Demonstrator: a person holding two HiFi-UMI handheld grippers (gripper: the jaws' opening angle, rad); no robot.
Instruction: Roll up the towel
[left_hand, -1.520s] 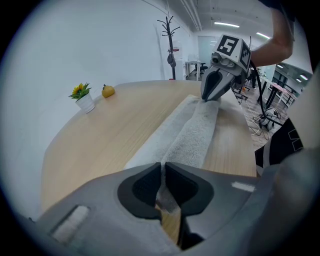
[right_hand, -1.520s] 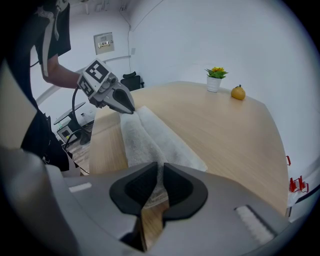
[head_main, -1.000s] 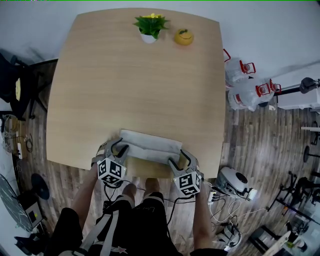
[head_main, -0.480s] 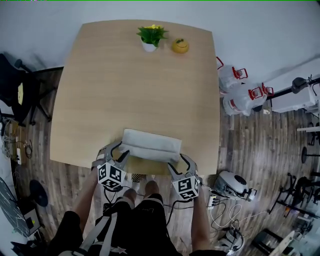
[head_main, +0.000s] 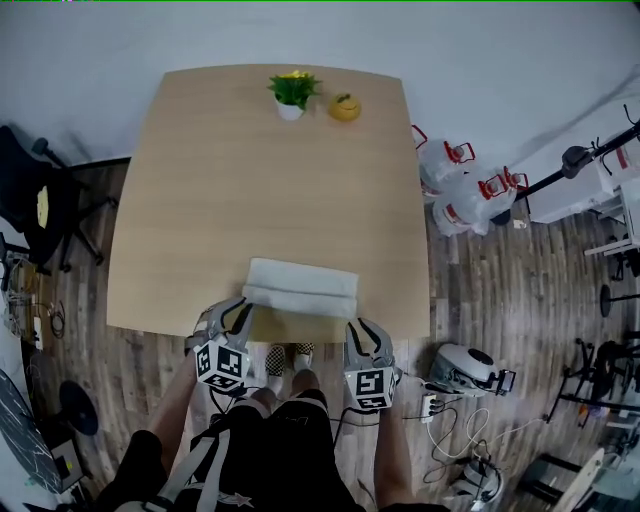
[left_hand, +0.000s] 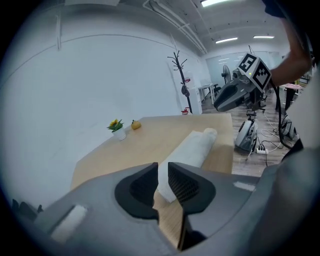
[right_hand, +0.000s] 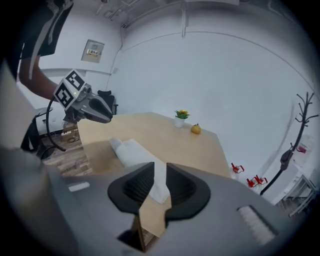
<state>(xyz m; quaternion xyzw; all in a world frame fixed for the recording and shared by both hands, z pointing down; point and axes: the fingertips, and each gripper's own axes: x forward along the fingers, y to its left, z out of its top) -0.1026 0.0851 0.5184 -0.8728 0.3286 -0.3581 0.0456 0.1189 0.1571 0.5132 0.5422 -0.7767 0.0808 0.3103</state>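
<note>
Because soft, light and limp, best pinched at both ends of the rolled towel (head_main: 300, 288), just ahead of left claw (head_main: 232, 313) and right claw (head_main: 368, 331). Both empty, jaws closing.

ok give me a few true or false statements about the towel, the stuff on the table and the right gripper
1. The towel lies as a roll near the edge of the table closest to the person. True.
2. The potted plant stands on the towel. False: it stands at the far edge of the table, well away from the towel.
3. The right gripper is clamped on the towel. False: its jaws are closing with a narrow gap and nothing between them, and the towel lies on the table beyond.
4. A yellow fruit sits beside the potted plant. True.
</note>
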